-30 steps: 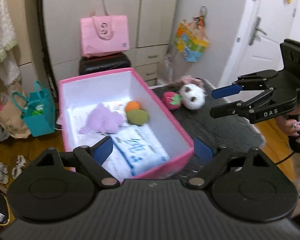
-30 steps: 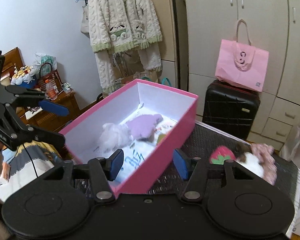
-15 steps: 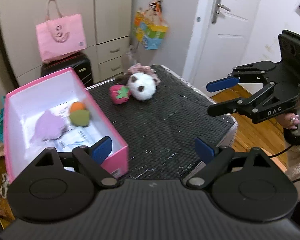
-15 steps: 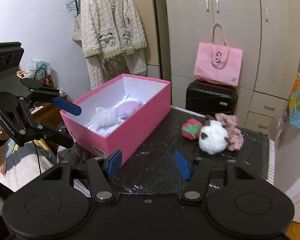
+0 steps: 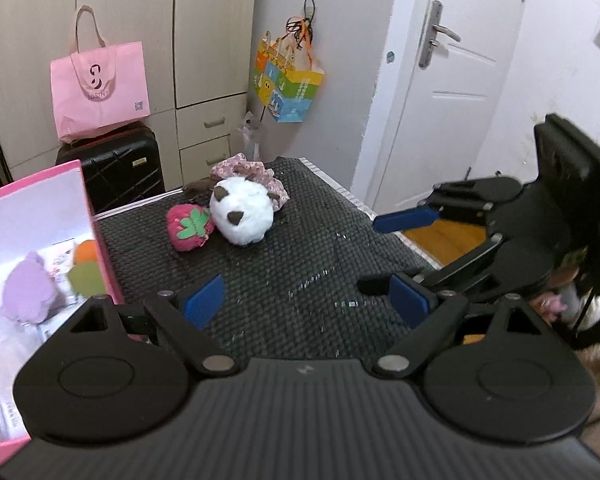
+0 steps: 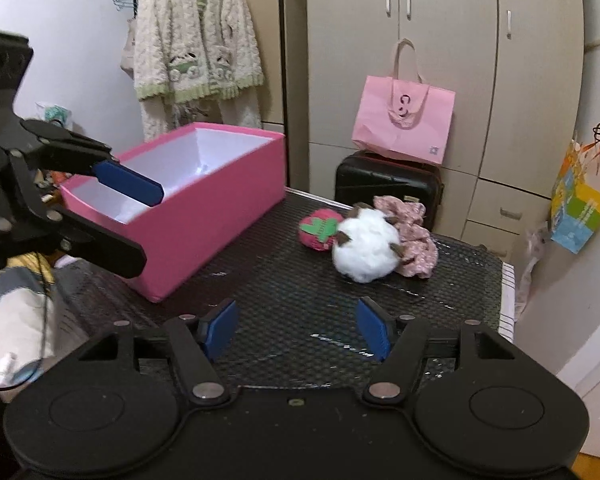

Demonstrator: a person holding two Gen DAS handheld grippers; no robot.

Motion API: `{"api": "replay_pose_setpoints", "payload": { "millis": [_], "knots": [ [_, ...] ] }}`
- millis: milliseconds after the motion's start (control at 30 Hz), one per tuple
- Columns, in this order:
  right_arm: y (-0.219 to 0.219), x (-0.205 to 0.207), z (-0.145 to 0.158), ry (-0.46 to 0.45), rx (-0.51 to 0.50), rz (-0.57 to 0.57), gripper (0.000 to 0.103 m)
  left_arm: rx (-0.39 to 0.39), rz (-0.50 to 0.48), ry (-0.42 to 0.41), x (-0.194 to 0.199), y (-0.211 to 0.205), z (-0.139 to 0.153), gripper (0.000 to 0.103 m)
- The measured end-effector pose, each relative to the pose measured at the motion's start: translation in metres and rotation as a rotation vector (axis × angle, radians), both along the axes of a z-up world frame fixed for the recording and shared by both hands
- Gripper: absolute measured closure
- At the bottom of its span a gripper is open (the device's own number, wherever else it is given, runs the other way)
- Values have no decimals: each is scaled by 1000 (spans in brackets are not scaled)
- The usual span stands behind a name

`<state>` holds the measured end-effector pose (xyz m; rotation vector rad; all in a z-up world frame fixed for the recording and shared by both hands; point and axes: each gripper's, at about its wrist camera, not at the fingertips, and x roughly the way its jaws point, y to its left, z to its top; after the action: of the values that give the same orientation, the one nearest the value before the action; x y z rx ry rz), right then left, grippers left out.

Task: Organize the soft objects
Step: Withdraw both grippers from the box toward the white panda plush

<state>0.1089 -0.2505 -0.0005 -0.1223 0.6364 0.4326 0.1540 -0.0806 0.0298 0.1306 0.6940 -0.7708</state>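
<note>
A white fluffy plush ball, a red strawberry plush and a pink floral cloth lie together at the far side of the black mesh table. The pink box holds a purple plush, an orange item and a green item. My left gripper is open and empty over the table beside the box. My right gripper is open and empty, short of the plush ball.
A black suitcase with a pink tote bag stands behind the table against the wardrobe. A colourful bag hangs on the wall. A white door is at the right. A cardigan hangs at the left.
Both grippers have swung away from the box toward the plush toys on the table. Both have stayed open and empty.
</note>
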Motion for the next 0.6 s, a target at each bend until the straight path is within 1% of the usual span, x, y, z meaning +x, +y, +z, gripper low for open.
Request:
{"api": "replay_pose_setpoints", "payload": {
  "millis": [133,300,433,467,500,567,600],
  "knots": [
    [-9,24,-18,-13,4,-2,32,-7,44,-36,16,-21,-10,13],
    [-18,55,-33,-51,39,4,31,-38,133,-88,38,-46,-20,13],
    [-21,83,-39,-58,68,8,30,-40,197,-85,58,-61,-33,14],
    [-22,89,-41,-60,69,14,29,-46,216,-82,63,-64,-38,14],
    [-22,96,-44,-61,70,17,27,-58,230,-74,69,-66,-42,14],
    [-22,108,-50,-53,60,23,27,-111,235,-51,82,-70,-53,15],
    [-22,113,-53,-50,58,19,27,-122,250,-33,88,-71,-59,16]
  ]
}}
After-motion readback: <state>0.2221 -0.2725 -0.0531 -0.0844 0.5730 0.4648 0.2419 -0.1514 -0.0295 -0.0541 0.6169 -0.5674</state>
